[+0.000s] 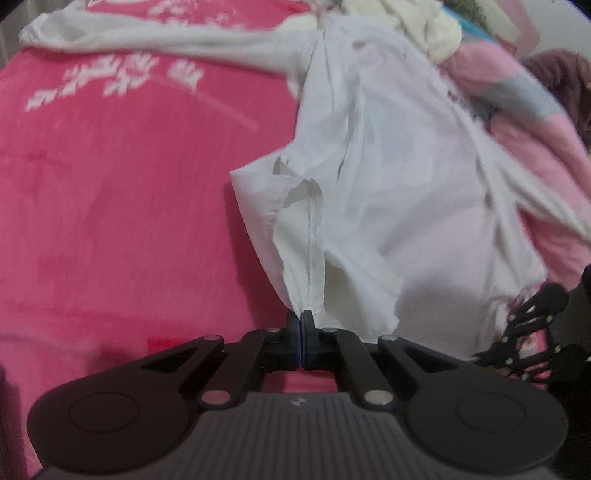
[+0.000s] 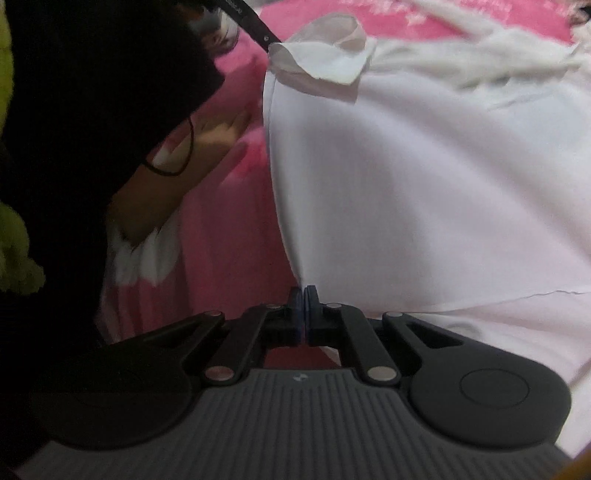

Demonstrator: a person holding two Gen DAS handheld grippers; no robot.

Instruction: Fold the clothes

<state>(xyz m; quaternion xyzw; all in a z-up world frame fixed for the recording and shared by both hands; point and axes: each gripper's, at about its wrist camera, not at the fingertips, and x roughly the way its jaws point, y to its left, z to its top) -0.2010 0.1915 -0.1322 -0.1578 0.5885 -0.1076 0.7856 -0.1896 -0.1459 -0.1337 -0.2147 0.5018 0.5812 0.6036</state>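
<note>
A white shirt (image 1: 399, 177) lies spread over a pink blanket (image 1: 110, 192), one long sleeve (image 1: 155, 37) stretched to the far left. My left gripper (image 1: 301, 315) is shut on a seamed corner of the shirt at its near edge. The right gripper shows at the far right of the left wrist view (image 1: 535, 332). In the right wrist view my right gripper (image 2: 303, 291) is shut on the white shirt's (image 2: 424, 177) near edge. The left gripper's finger (image 2: 255, 22) shows top left, pinching a folded corner (image 2: 325, 55).
A pile of other clothes, cream (image 1: 424, 26) and pink-and-grey striped (image 1: 517, 92), lies behind the shirt at the right. The person's arm in a dark sleeve (image 2: 92, 92) fills the left of the right wrist view. The blanket (image 2: 229, 229) has a white print.
</note>
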